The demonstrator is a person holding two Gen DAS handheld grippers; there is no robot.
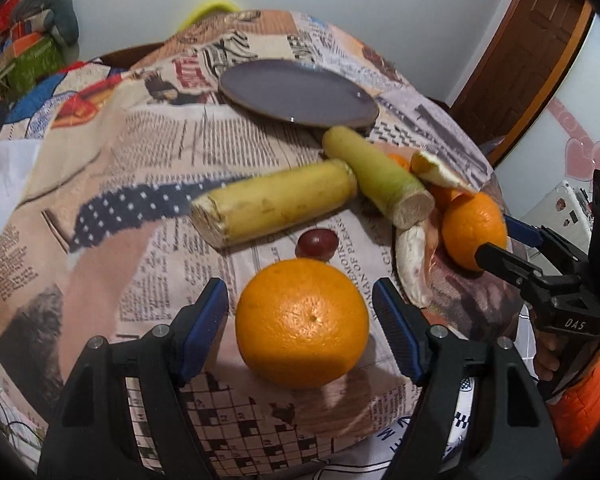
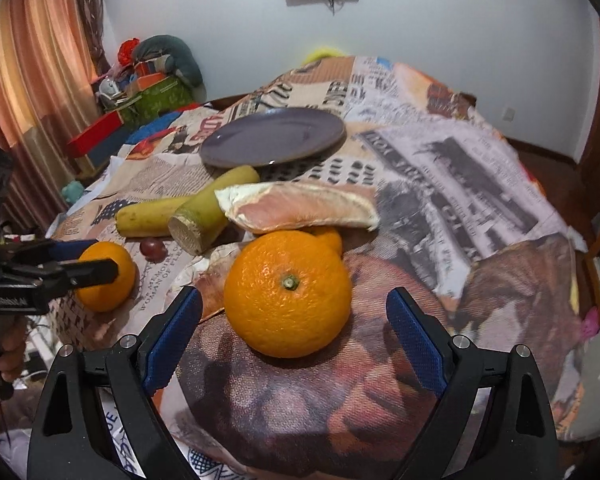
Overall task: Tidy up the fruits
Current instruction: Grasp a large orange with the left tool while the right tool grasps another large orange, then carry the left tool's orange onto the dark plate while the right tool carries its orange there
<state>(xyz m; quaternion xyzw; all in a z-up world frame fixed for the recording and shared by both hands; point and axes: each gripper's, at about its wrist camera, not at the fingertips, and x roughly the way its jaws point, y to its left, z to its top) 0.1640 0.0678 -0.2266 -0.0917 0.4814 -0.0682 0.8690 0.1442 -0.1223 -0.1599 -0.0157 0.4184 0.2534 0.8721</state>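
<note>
Two hand-held grippers over a table draped in a newspaper-print cloth [image 1: 172, 140]. The left gripper [image 1: 300, 316] stands released, its blue pads on either side of a large orange [image 1: 302, 322] with a clear gap on each side; the fruit rests on the cloth near the table's front edge. The right gripper [image 2: 294, 320] is likewise released, its pads well clear of a second orange [image 2: 288, 294], which sits stem-up on the cloth. Behind the oranges lie a red grape [image 1: 317, 243], two cut yellow-green stalk pieces [image 1: 274, 202] [image 1: 376, 178] that touch end to side, and a pink grapefruit wedge [image 2: 300, 206]. A smaller orange fruit [image 2: 328, 238] shows partly behind the second orange. A dark purple plate [image 1: 296, 94] sits farther back, bare.
</note>
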